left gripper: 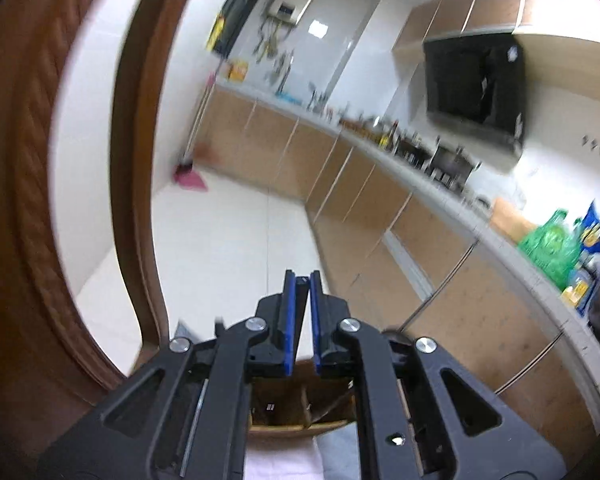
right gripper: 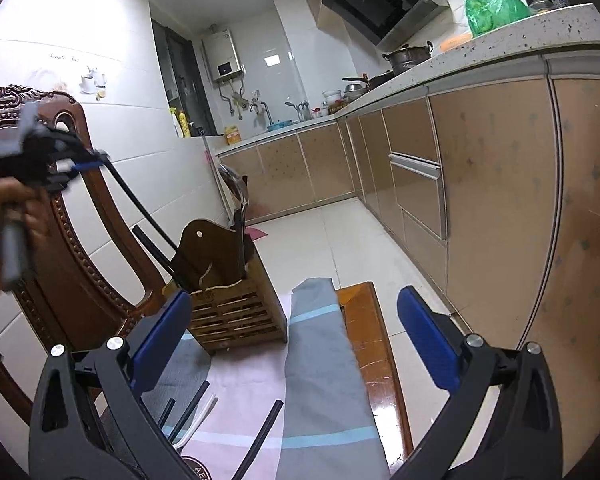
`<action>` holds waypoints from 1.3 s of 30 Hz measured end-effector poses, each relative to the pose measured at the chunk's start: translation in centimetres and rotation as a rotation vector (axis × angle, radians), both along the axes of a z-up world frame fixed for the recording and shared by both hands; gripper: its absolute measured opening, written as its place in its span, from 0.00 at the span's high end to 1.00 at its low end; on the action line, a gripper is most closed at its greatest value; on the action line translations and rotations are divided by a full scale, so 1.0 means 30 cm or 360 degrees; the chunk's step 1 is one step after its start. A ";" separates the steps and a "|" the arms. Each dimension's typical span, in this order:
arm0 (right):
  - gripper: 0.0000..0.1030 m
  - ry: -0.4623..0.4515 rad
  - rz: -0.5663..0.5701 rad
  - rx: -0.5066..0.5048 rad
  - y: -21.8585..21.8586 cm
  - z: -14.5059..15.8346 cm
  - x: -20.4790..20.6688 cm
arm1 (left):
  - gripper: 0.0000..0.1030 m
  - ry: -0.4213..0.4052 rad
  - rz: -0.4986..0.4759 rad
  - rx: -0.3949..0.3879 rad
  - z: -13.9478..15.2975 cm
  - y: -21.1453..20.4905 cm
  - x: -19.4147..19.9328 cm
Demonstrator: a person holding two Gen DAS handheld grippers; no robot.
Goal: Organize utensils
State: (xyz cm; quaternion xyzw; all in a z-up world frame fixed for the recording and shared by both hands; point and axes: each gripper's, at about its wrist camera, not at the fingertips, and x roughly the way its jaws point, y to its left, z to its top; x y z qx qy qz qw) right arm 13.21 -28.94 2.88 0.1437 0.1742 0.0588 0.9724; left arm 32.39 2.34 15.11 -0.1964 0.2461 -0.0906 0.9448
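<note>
Kitchen setting: white tiled walls, tan cabinet fronts under a speckled counter, black range hood above. Low wooden desk in foreground, partly covered by a pink, grey and blue striped cloth. Wooden utensil holder stands on the cloth near the desk's far end, beside a carved wooden chair. Holder already contains a metal spoon upright in the rear section and one black chopstick leaning out at its left. Left gripper, seen from the right wrist view, is raised above and left of the holder; its jaws are clamped on the upper end of a long black chopstick, whose lower end reaches down into the holder's left compartment. Left wrist view confirms: left gripper blue pads nearly together with the chopstick end between them, holder compartments visible directly beneath. Right gripper low over the cloth, jaws wide apart, nothing between them. Loose black chopsticks lie on the cloth just ahead of the right gripper, one apart at right, others grouped at left beside a white utensil of unclear type.
</note>
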 end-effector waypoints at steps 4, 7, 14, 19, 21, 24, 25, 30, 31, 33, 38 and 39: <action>0.03 0.0064 0.0033 0.0001 0.004 -0.014 0.030 | 0.69 0.0215 -0.0050 0.0046 -0.157 -0.038 0.044; 0.03 0.0096 0.0049 -0.0022 0.018 -0.021 0.042 | 0.38 0.0233 -0.0036 0.0169 -0.206 -0.041 -0.022; 0.03 0.0184 0.0135 -0.0121 0.073 -0.035 0.038 | 0.12 0.0215 -0.0132 0.0579 -0.311 -0.100 -0.421; 0.03 0.0325 0.0181 -0.0210 0.119 -0.077 0.037 | 0.11 0.0354 -0.0141 0.0700 -0.461 -0.119 -0.629; 0.03 0.0391 0.0204 -0.0230 0.141 -0.099 0.026 | 0.11 0.0404 -0.0122 0.0709 -0.518 -0.108 -0.682; 0.03 0.0503 0.0214 -0.0245 0.169 -0.135 -0.027 | 0.11 0.0520 -0.0151 0.0683 -0.586 -0.098 -0.714; 0.03 0.0534 0.0226 -0.0241 0.181 -0.150 -0.054 | 0.11 0.0545 -0.0164 0.0675 -0.598 -0.097 -0.729; 0.03 0.0580 0.0259 -0.0275 0.219 -0.201 -0.168 | 0.11 0.0541 -0.0164 0.0657 -0.604 -0.102 -0.759; 0.03 0.0582 0.0256 -0.0282 0.221 -0.203 -0.176 | 0.11 0.0551 -0.0172 0.0656 -0.609 -0.107 -0.760; 0.03 0.0585 0.0248 -0.0277 0.219 -0.202 -0.179 | 0.11 0.0563 -0.0192 0.0671 -0.618 -0.123 -0.756; 0.03 0.0593 0.0228 -0.0261 0.205 -0.201 -0.171 | 0.11 0.0560 -0.0201 0.0674 -0.620 -0.137 -0.744; 0.03 0.0595 0.0228 -0.0259 0.203 -0.200 -0.171 | 0.11 0.0561 -0.0198 0.0679 -0.621 -0.138 -0.744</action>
